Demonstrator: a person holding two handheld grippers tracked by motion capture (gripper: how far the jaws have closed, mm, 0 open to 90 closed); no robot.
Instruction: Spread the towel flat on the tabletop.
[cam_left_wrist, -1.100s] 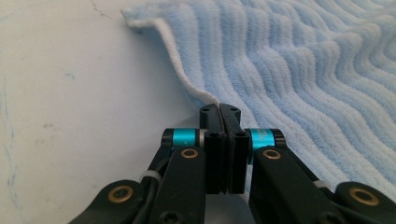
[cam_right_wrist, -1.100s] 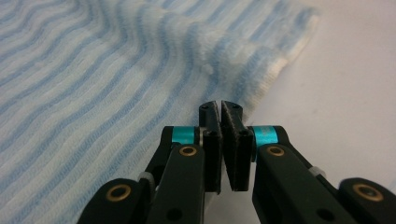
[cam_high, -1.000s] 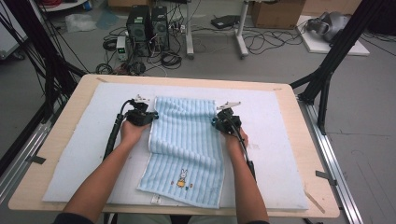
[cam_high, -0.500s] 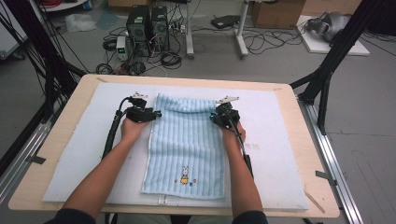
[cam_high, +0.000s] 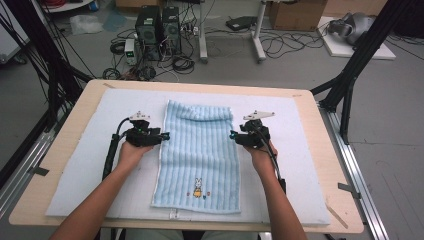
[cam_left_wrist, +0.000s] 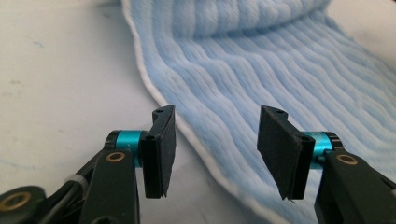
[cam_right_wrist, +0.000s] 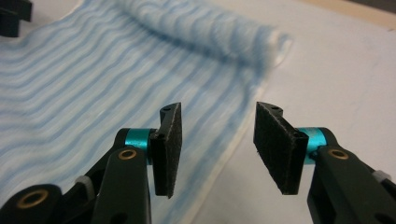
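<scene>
Nearest to us, our forearms come in over the front edge of the counter (cam_high: 60, 150), which carries a pale blue mat (cam_high: 300, 150). On that mat lies the light blue striped towel (cam_high: 197, 150), spread lengthwise away from us, its near end showing a small rabbit picture (cam_high: 198, 187) and its far end bunched into a soft roll (cam_high: 200, 111). We hold the left tool (cam_high: 165, 136) just beside the towel's left edge and the right tool (cam_high: 232, 135) just beside its right edge, both pointing inward at the cloth from opposite sides, about midway along it. In the left gripper view the left tool's jaws have just been opening and stand apart, over the towel's white hem (cam_left_wrist: 187, 130), with nothing pinched between them. In the right gripper view the right tool's jaws have likewise just been opening and gape above the towel's edge, holding nothing. Beyond the counter, computer towers (cam_high: 157, 25) and loose cables sit on the floor.
</scene>
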